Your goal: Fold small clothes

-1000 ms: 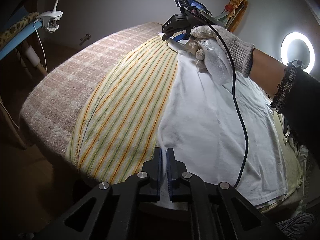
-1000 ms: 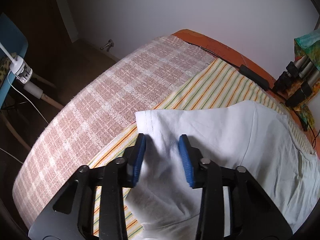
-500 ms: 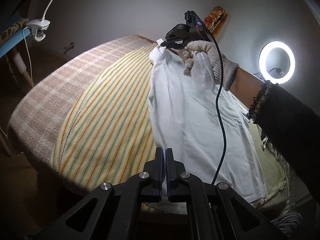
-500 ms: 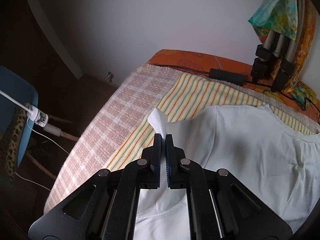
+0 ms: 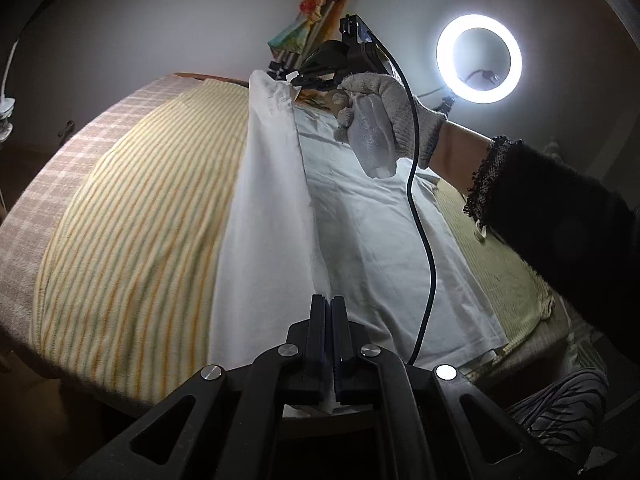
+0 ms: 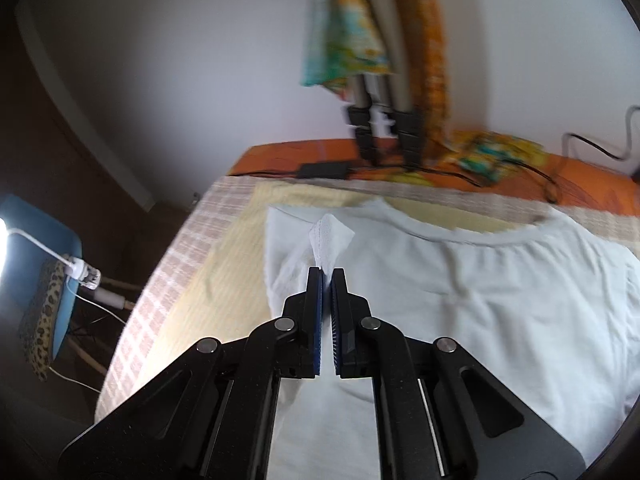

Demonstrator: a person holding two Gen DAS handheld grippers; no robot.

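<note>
A white T-shirt (image 5: 372,232) lies on a yellow striped towel (image 5: 132,216). My left gripper (image 5: 329,304) is shut on the shirt's hem edge at the near end. My right gripper (image 5: 294,78), held by a gloved hand (image 5: 380,116), is shut on the sleeve end at the far end. Between them the shirt's left side (image 5: 264,208) is lifted off the towel as a raised flap. In the right wrist view my right gripper (image 6: 327,274) pinches the sleeve tip (image 6: 330,234), with the shirt body (image 6: 480,300) and its neckline to the right.
A pink checked cloth (image 5: 52,168) covers the table under the towel. A ring light (image 5: 479,58) glows at the back right. A tripod with coloured cloth (image 6: 380,80) and a black power brick (image 6: 324,169) stand at the far edge. A blue chair (image 6: 44,280) stands at the left.
Both grippers have lifted the shirt's left side higher and carried it to the right over the shirt body. The right gripper stays shut on the sleeve it closed on a second ago.
</note>
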